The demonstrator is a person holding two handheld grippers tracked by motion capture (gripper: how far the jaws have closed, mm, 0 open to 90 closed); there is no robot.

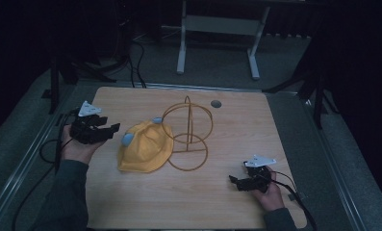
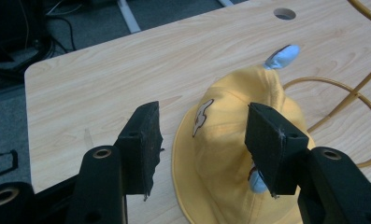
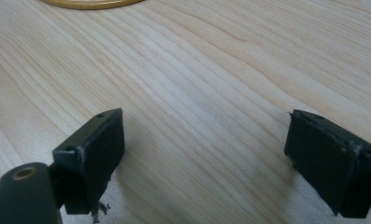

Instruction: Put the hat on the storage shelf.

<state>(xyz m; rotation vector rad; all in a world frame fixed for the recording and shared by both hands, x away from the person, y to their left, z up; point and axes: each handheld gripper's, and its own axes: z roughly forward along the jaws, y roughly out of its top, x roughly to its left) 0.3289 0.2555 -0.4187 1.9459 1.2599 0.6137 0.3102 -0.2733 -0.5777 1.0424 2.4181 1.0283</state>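
- Wooden desk point(image 1: 179, 202), light grain, round cable hole point(image 1: 216, 103) near the far edge.
- Yellow hat point(image 1: 145, 147) lies on the desk left of centre, brim flat on the wood, crown slumped.
- Hat has small light-blue ears point(image 1: 126, 139); a second one shows at the far side by the wire stand. Small patch on the crown point(image 2: 201, 117) in the left gripper view.
- Gold wire stand point(image 1: 188, 130): upright ring on a post over a flat base ring, just right of the hat; the hat's edge touches or overlaps the base ring.
- Left tongs point(image 1: 112, 129) held in the person's left hand point(image 1: 75, 147), near the desk's left edge, pointing toward the hat, just beside it, not touching.
- Left tongs released: jaws wide apart, nothing between them; in the left gripper view point(image 2: 202, 140) the hat sits beyond the gap.
- Right tongs point(image 1: 234, 181) in the right hand point(image 1: 270, 195), near the desk's right front, well apart from hat and stand.
- Right tongs released too point(image 3: 204, 158): jaws spread, bare wood between, low over the desk.
- Edge of the stand's base ring point(image 3: 87, 3) at the top of the right gripper view.
- Grey three-cornered plate on each gripper; cables trail off toward the person.
- Floor beyond the desk is dark; a white frame's legs point(image 1: 181, 53) stand there.
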